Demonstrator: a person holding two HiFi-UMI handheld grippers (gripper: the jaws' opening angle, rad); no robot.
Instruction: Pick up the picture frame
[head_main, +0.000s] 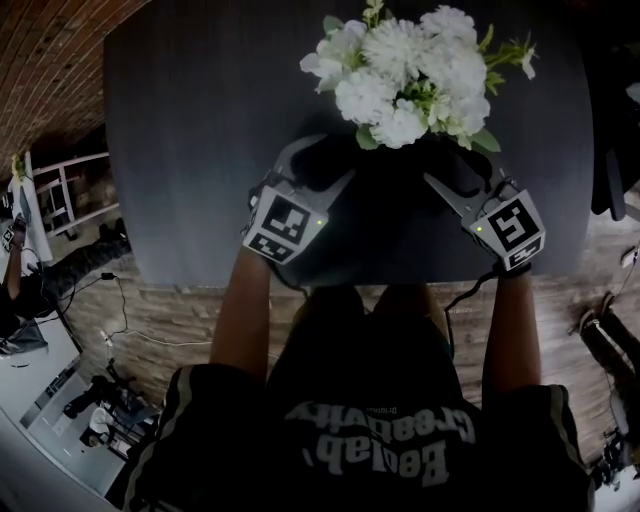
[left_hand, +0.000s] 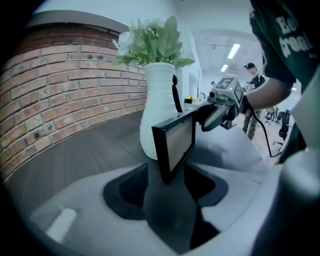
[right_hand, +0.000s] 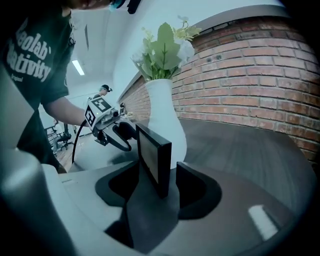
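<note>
If the jaws of either hand-held gripper are closed unevenly, or one side is closed ahead of the other, the picture frame (left_hand: 172, 145) could be twisted or tipped backward. Since the white vase (left_hand: 160, 105) stands just behind the frame, it might be knocked as well. A slip is also judged possible, because only the narrow ends of the frame are offered to the pads. The left hand-held gripper (left_hand: 167, 185) is held wide open, with one end of the frame between its jaws and no pad seen pressing on it, so nothing is gripped. The right hand-held gripper (right_hand: 157, 190) is likewise spread wide around the opposite end of the frame (right_hand: 152, 155), which is neither clamped nor lifted. The frame is seen standing upright on the dark bench (head_main: 200, 150), bracketed by the two tools, each of which can be made out beyond the frame in the other's view. Behind it the vase (right_hand: 165, 115) is set, filled with white flowers (head_main: 410, 70), and a brick wall (left_hand: 60, 90) is seen farther back.
</note>
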